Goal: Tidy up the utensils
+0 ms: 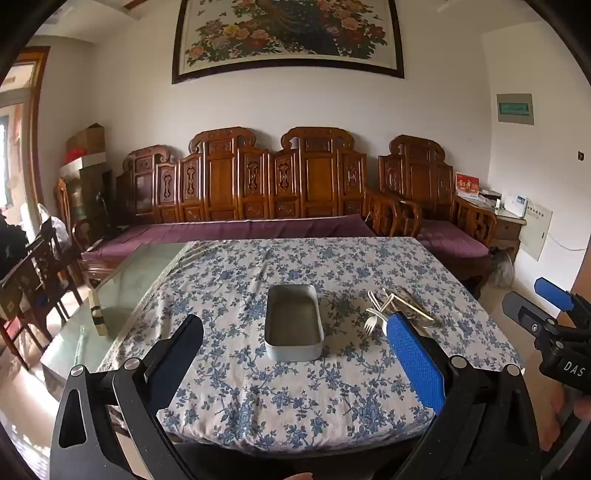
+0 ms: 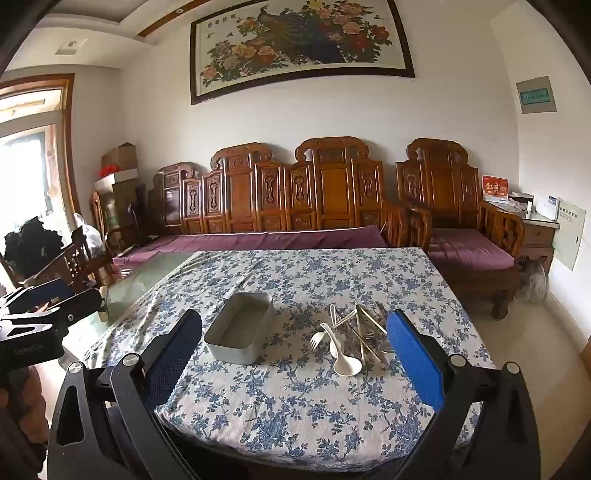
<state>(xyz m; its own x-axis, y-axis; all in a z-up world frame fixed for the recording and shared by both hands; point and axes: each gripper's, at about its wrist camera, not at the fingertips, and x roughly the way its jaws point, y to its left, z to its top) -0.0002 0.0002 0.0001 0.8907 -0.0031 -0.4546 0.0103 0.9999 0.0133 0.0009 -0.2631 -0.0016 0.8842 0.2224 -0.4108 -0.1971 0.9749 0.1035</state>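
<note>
Utensils [image 2: 349,338] are lying heaped at centre right of the surface [image 2: 295,406], beside the empty tin [image 2: 238,334]. Both tongs, left [image 1: 295,334] and right [image 2: 295,332], are hovering wide open, holding nothing. Sorting is seemingly just starting; next comes pinching one piece.

Matt metal tin [image 2: 239,338], floral cloth tablecloth [image 2: 295,398]

Home living room: carved wooden sofa [image 1: 258,184], painting [image 1: 288,33].
</note>
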